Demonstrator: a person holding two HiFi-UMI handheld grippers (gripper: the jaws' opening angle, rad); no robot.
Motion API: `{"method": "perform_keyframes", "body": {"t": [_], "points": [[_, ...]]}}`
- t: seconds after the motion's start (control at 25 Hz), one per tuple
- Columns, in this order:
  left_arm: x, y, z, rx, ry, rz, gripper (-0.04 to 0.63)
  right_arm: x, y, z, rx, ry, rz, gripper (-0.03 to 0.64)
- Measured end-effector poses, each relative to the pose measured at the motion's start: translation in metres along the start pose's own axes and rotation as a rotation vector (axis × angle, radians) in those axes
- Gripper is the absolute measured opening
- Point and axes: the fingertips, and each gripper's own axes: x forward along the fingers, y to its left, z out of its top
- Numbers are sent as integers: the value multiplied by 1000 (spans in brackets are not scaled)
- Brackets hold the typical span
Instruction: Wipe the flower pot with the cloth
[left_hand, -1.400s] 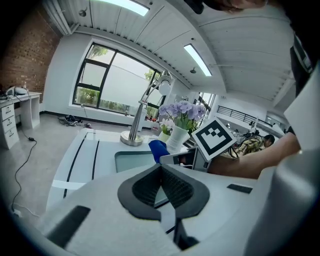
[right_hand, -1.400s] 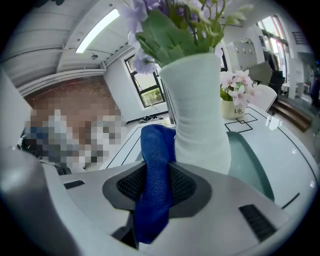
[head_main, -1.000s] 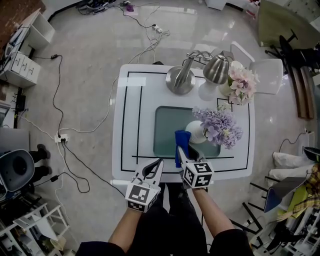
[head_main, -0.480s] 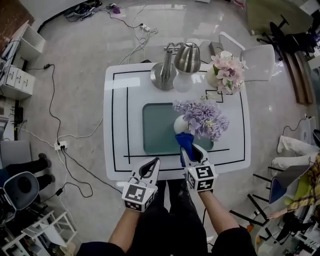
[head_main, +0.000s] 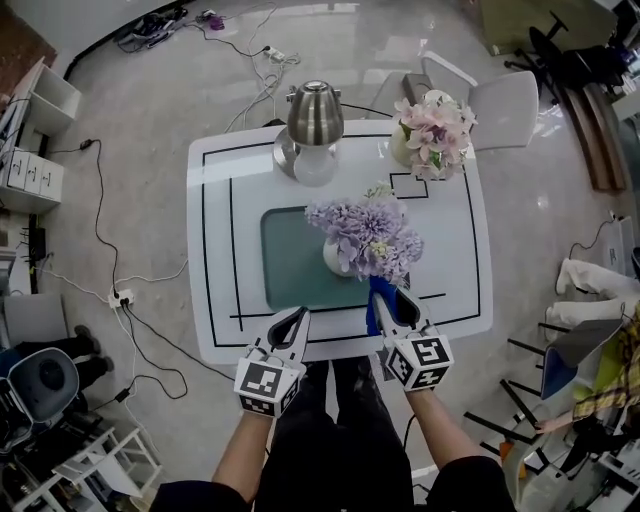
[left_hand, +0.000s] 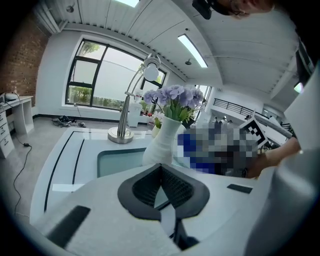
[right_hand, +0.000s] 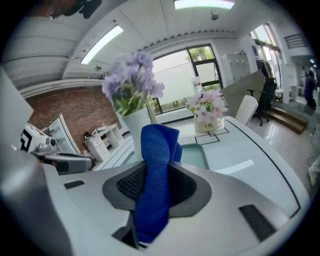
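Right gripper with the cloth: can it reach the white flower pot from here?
Probably yes. The right gripper, shut on the blue cloth, sits close to the flower pot with nothing between them; only the purple blooms overhang it.

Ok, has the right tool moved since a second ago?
Yes. The right tool, holding the blue cloth, has shifted from the white flower pot's left side to its right, along the green mat's near edge.
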Motion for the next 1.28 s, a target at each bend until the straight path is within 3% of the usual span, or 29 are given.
{"method": "perform_keyframes", "body": {"t": [0.2,0.64,0.76,0.92,1.04,1.16,1.28], "points": [[14,-12,9,8,5,4,6,22,-13,28,13,-19,61,114],[32,5,9,-41,4,81,6,61,-48,-7,-18,184,128,114],[38,13,12,-49,-4,100,6,68,-50,24,-58,138,235,114],[40,20,18,-64,-14,123,6,78,-26,74,-167,63,485,114],[39,24,21,-66,-13,136,6,88,-5,83,-212,77,636,114],[40,27,20,-68,-8,153,6,101,1,75,-238,114,706,114],[41,28,17,-69,0,161,6,113,-2,70,-236,151,695,114]]}}
